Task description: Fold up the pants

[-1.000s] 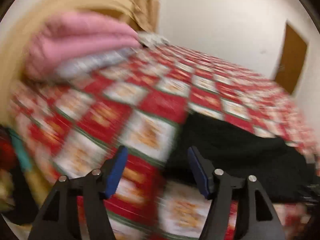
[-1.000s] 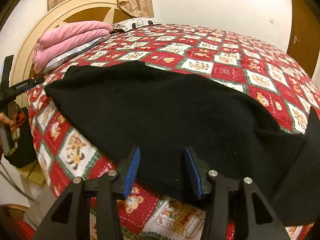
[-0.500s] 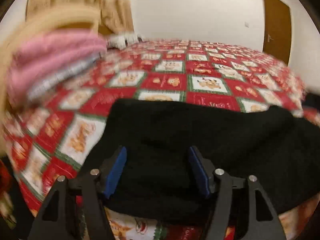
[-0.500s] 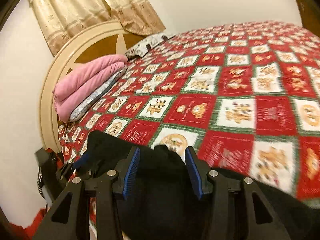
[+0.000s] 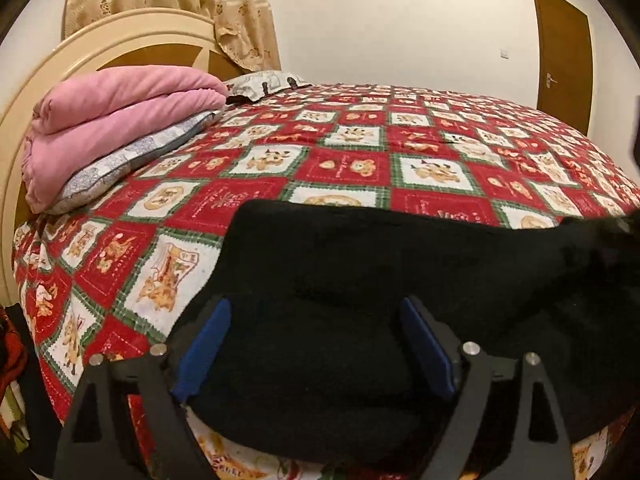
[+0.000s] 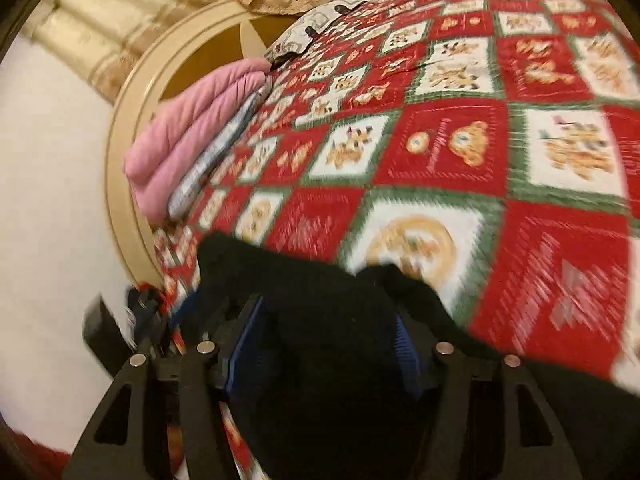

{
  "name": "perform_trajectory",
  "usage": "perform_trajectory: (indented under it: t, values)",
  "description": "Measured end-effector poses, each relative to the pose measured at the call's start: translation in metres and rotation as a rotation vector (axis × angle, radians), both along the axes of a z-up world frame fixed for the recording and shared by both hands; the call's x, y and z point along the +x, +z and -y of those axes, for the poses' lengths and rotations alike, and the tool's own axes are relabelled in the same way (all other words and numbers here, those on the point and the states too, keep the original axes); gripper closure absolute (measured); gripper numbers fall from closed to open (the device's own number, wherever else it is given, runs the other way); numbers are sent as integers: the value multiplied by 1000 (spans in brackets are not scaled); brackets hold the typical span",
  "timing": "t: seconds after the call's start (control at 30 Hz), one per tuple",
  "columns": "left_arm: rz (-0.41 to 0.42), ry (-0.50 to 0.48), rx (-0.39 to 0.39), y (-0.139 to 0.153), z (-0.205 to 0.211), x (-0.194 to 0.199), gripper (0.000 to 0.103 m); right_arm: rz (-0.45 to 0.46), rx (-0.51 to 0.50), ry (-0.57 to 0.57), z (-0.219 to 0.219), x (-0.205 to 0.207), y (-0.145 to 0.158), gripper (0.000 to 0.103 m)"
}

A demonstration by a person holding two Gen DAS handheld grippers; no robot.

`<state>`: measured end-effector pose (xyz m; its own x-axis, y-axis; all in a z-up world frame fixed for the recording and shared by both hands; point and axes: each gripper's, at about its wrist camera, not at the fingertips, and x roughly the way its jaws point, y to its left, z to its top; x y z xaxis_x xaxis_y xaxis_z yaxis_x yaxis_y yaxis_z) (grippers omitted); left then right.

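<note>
Black fabric pants (image 5: 360,280) fill the lower frame on a red patchwork bedspread (image 5: 352,160); the opening left gripper (image 5: 316,344) straddles them.

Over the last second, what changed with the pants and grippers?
Both grippers swung in over the black pants, which now look folded over into a shorter stack. The left gripper and right gripper are both opening, with cloth lying between the pads, apparently being let go. The quilt, pink blanket and headboard stayed put.
</note>
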<state>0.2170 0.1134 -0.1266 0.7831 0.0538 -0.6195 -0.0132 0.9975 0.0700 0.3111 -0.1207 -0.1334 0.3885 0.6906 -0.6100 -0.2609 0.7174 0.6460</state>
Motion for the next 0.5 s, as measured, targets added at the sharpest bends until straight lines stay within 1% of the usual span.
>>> perform_trajectory:
  t: [0.13,0.17,0.2,0.23,0.27,0.3,0.33,0.37,0.4,0.43,0.47,0.5]
  values:
    - [0,-12,3,-1,0,1,13,-39,176,-111,19,33,-7,40]
    - [1,-14,4,-1,0,1,12,-43,195,-142,28,37,-9,40]
    - [3,-12,5,-1,0,1,11,-52,184,-191,38,39,-11,40]
    - [2,-14,5,-1,0,2,11,-72,197,-233,53,42,-14,42]
    - [-1,-16,5,-1,-1,3,10,-115,262,-265,75,41,-17,42]
    - [-3,-16,4,-1,-1,3,10,-132,272,-288,87,37,-14,42]
    - [-7,-16,3,-1,-2,3,10,-124,257,-319,104,29,-6,41]
    - [-9,-15,3,-1,-2,4,9,-65,196,-361,127,14,14,41]
    - [-9,-12,4,-1,-2,4,9,-28,147,-394,140,3,26,41]
    - [-9,-7,5,-1,-1,4,8,22,71,-451,158,-13,42,41]
    - [-8,-2,5,-1,-1,4,8,63,-39,-546,185,-35,61,41]
    - [-7,3,4,-1,-1,4,8,72,-104,-607,201,-46,69,41]
